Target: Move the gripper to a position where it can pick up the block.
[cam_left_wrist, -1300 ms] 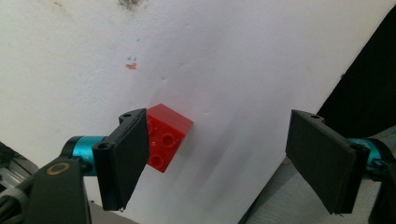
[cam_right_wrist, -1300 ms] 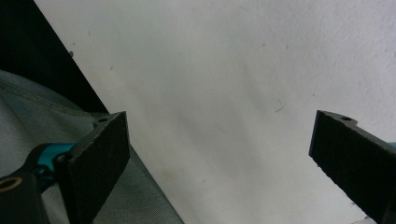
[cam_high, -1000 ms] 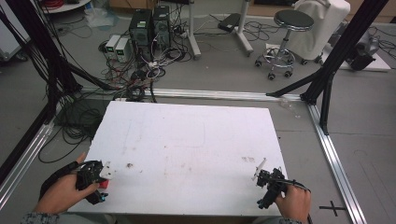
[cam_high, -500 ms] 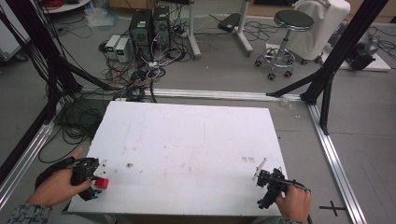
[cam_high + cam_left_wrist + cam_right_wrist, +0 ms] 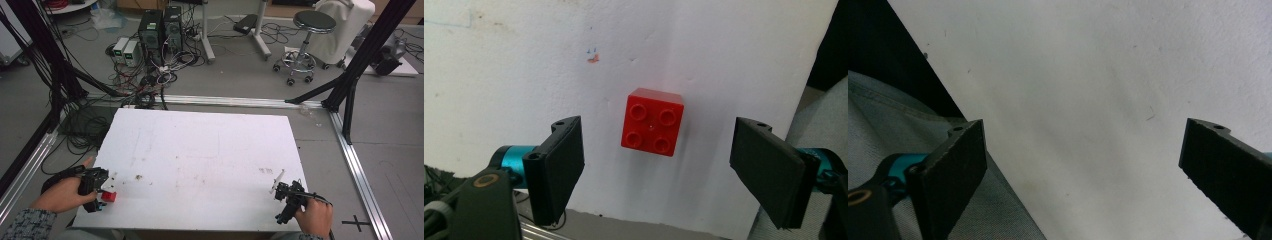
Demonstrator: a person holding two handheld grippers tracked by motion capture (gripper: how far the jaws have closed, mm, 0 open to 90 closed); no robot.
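1. Left gripper [image 5: 656, 150] sits at the near left corner of the white table [image 5: 210, 150]. Its jaws stand wide apart and hold nothing.
2. Red brick [image 5: 652, 122] lies studs-up on the table between the two jaws, touching neither. It is near the table's edge. In the high view the brick [image 5: 109, 196] shows just beside the left hand [image 5: 62, 194].
3. Judgement: the step in hand is a grasp of the brick. The brick sits a little nearer the jaw on the left of the gripper view, so shift the gripper slightly until the gaps look even, then lower.
4. Brick is turned slightly against the jaw faces. Rotate the hand until the pads meet two flat sides, not corners; otherwise it may twist or skid on closing.
5. Close slowly. The edge is close, and a push could slide the brick off.
6. Right gripper [image 5: 1083, 165] at the near right of the table, jaws wide, empty, over bare surface. Keep it clear.
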